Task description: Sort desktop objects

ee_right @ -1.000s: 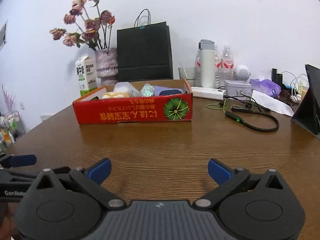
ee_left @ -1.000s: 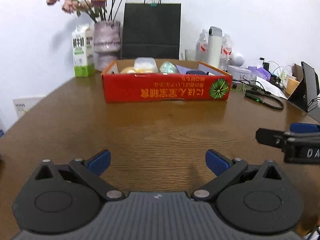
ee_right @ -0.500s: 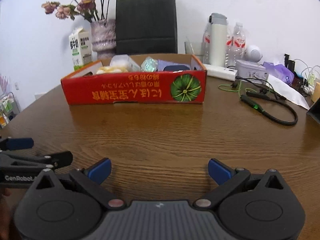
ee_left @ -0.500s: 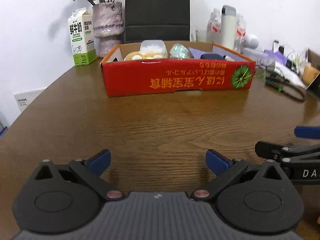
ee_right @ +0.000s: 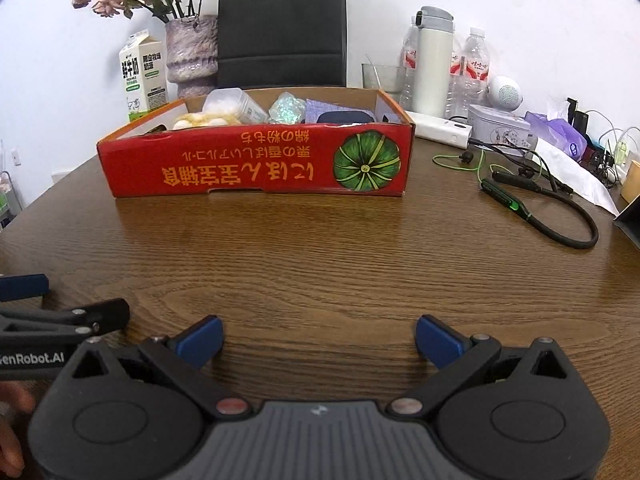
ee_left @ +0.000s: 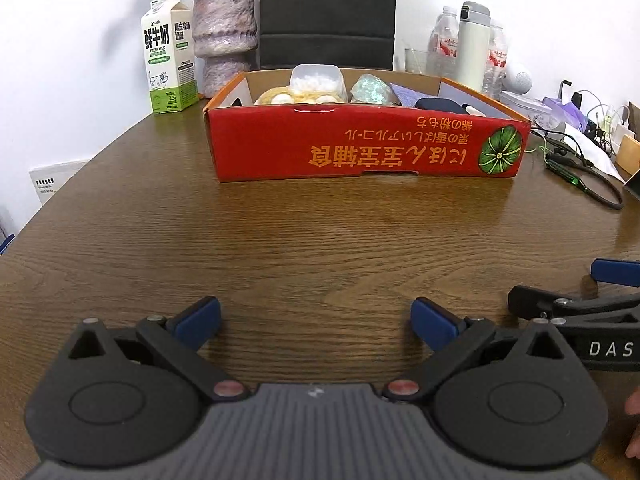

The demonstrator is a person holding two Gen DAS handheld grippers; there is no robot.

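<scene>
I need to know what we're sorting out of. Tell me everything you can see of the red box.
The red box is a shallow, open-topped cardboard tray, brown inside, standing flat on the wooden table. Its near wall carries orange lettering printed upside down and a green pumpkin picture at the right end, with a shallow notch along the bottom edge. Inside lie a clear plastic tub, yellowish round items, a shiny crumpled packet and a dark pouch. Neither gripper touches it.

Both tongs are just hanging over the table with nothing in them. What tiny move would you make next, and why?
Probably ease the right tongs forward toward the red box. Both it and the left tongs are open and empty, bare table lies between, and the small things all sit inside that box.
</scene>
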